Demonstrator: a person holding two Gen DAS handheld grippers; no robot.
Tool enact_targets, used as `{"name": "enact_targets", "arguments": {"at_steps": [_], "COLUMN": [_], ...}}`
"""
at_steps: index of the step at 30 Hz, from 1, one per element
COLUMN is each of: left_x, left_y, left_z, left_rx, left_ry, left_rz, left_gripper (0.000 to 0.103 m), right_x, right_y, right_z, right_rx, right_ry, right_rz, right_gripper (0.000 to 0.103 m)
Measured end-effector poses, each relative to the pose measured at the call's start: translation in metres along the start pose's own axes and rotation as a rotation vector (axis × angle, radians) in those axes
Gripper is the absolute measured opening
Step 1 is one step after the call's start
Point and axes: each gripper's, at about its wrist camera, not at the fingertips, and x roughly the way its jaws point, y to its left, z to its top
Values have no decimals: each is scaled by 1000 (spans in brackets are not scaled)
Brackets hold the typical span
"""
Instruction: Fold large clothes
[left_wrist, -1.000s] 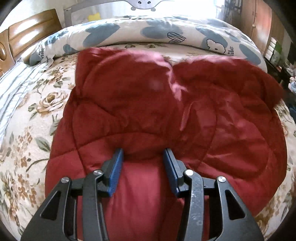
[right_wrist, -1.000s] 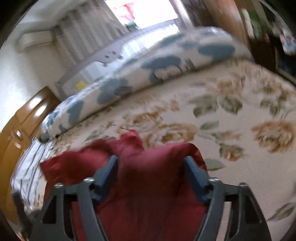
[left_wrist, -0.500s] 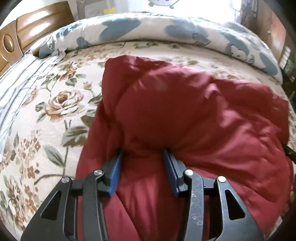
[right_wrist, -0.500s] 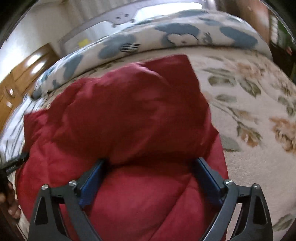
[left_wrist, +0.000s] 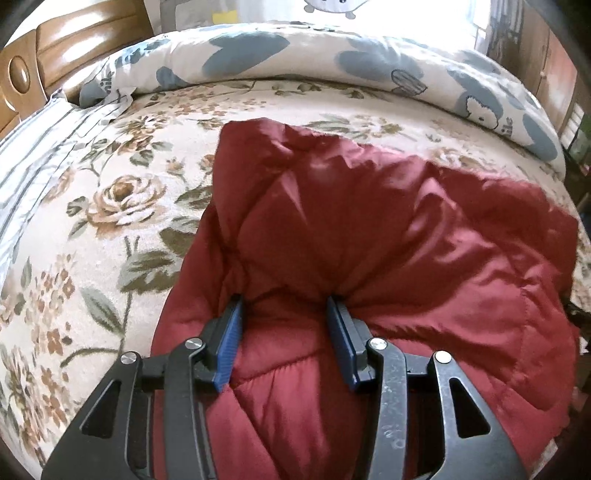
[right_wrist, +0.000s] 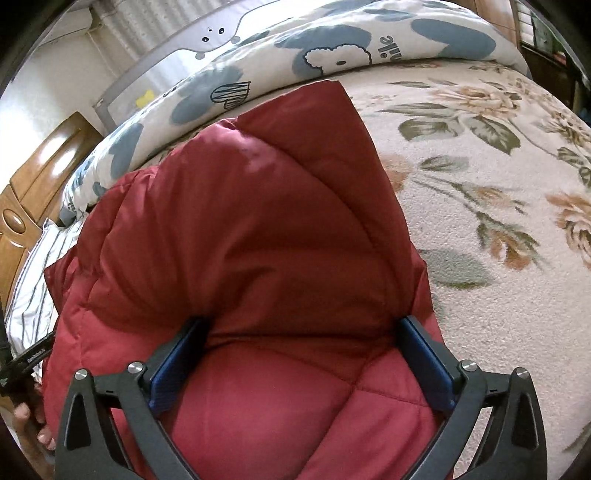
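- Jacket (left_wrist: 406, 236): red, quilted, puffy, lying folded over itself on floral bedspread (left_wrist: 110, 206); same jacket (right_wrist: 240, 221) fills right wrist view, one fold peaking toward rolled duvet (right_wrist: 332, 48).
- Left gripper (left_wrist: 284, 314): tilted down over jacket, jaws partway apart, clamped on bunched fold of padding, blue pads (left_wrist: 229, 343) pressed into cloth both sides.
- Right gripper (right_wrist: 303, 332): also tilted down, jaws just been opening, now spread wide; jacket padding bulging between pads (right_wrist: 424, 362), cloth slack, not pinched.
- Duvet (left_wrist: 295, 55): white with blue patches, rolled along far side of bed, apart from jacket.
- Wooden headboard (left_wrist: 74, 48) at upper left; striped sheet (left_wrist: 33, 155) beside it.
- Hand (right_wrist: 27, 435) at lower left edge of right wrist view, on black handle, detail unclear.
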Motion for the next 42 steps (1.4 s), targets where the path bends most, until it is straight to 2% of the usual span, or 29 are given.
{"name": "enact_targets", "arguments": {"at_steps": [9, 11, 13, 14, 19, 21, 27, 29, 31, 34, 42], "left_x": [-38, -45, -48, -48, -40, -37, -29, -26, -22, -13, 11], "left_y": [29, 39, 48, 53, 81, 88, 97, 97, 98, 100, 91], "left_z": [-14, -18, -22, -24, -33, -36, -40, -40, -40, -40, -38], "left_rx": [-79, -88, -97, -105, -185, -219, -281, -290, -302, -322, -330], "left_ry": [-31, -55, -70, -70, -35, -24, -3, 7, 18, 40, 102], "left_rz": [-112, -89, -82, -88, -166, -203, -269, -279, -283, -304, -403], "left_gripper": [45, 49, 58, 59, 59, 63, 65, 68, 76, 83, 89], "right_x": [-24, -33, -42, -46, -58, -61, -64, -63, -62, -55, -24], "right_y": [0, -1, -4, -6, -24, -32, -48, -50, -51, -54, -55], "right_z": [-2, -4, -8, -10, -20, -23, -32, -33, -33, -34, -37], "right_rx": [-9, -16, -25, -29, -6, 14, 67, 83, 99, 129, 199], "right_ry": [-30, -37, -44, -47, -32, -24, 3, 13, 23, 45, 119], "right_rz": [4, 8, 3, -3, 10, 20, 55, 75, 107, 168, 297], "right_gripper": [101, 100, 100, 100, 100, 100, 100, 101, 101, 102, 102]}}
